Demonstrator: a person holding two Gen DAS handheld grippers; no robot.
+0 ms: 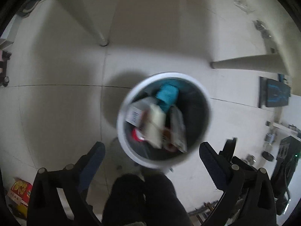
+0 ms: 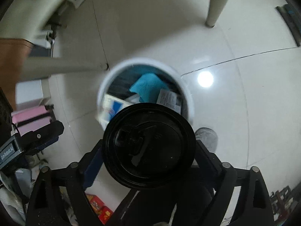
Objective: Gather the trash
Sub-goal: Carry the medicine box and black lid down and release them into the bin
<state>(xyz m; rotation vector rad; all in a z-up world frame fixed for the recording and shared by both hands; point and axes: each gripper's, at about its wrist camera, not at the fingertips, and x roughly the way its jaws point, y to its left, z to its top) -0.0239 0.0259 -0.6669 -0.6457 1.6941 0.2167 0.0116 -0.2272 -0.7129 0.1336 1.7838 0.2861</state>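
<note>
A white round trash bin [image 1: 129, 154] stands on the tiled floor, seen from above, holding a blue cloth [image 1: 167, 94], cartons and wrappers. My left gripper [image 1: 151, 150] is open and empty, its fingers either side of the bin's near rim, above it. My right gripper [image 2: 148, 150] is shut on a cup with a black lid [image 2: 149, 146], held above the bin [image 2: 185, 90], whose blue cloth [image 2: 146, 84] and cartons show behind the lid.
Table legs [image 1: 101, 39] stand on the floor beyond the bin; another leg [image 2: 210, 20] shows in the right wrist view. A red box [image 1: 20, 190] lies at the lower left. The person's dark trouser leg [image 1: 143, 197] is below the bin.
</note>
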